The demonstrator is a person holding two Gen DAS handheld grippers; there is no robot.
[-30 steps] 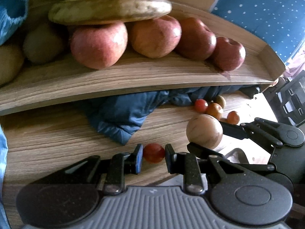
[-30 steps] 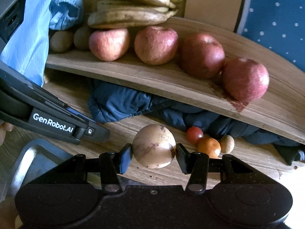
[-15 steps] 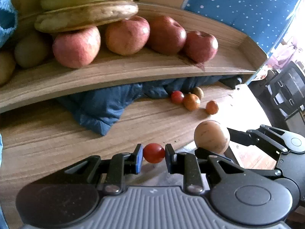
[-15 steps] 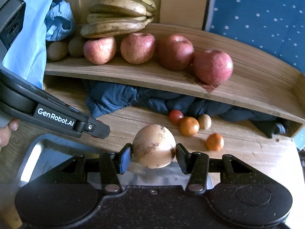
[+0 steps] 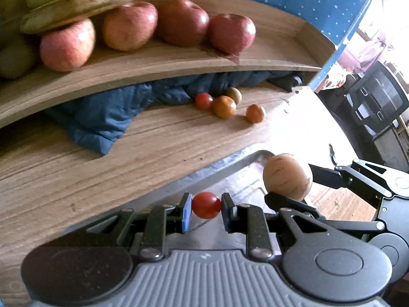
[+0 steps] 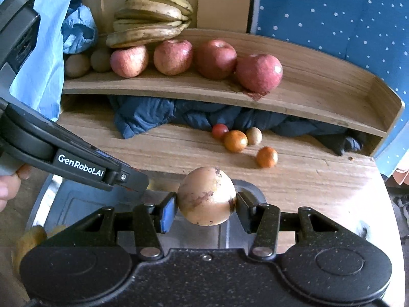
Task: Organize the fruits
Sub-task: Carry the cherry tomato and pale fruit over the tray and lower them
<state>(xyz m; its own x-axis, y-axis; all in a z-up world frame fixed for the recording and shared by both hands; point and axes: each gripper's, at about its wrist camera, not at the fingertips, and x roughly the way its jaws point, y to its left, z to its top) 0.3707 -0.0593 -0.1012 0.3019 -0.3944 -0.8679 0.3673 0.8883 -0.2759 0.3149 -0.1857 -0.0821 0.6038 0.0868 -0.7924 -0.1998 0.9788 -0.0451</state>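
Above a metal tray point(image 6: 64, 199) on a wooden surface point(image 5: 102, 168), the left gripper point(image 5: 206, 211) has its fingers nearly closed on a small red tomato point(image 5: 206, 205), while the right gripper point(image 6: 206, 206) has its fingers partly spread and clamped on a tan round fruit point(image 6: 206, 195). Further back on the surface lie four small fruits point(image 6: 235, 140) beside a crumpled blue cloth point(image 6: 143, 117) under a curved shelf point(image 6: 319, 94). The shelf carries four apples point(image 6: 258, 73), a bunch of bananas point(image 6: 150, 23) and two kiwis point(image 6: 76, 65). A person's hand point(image 6: 10, 184) grips the left handle.
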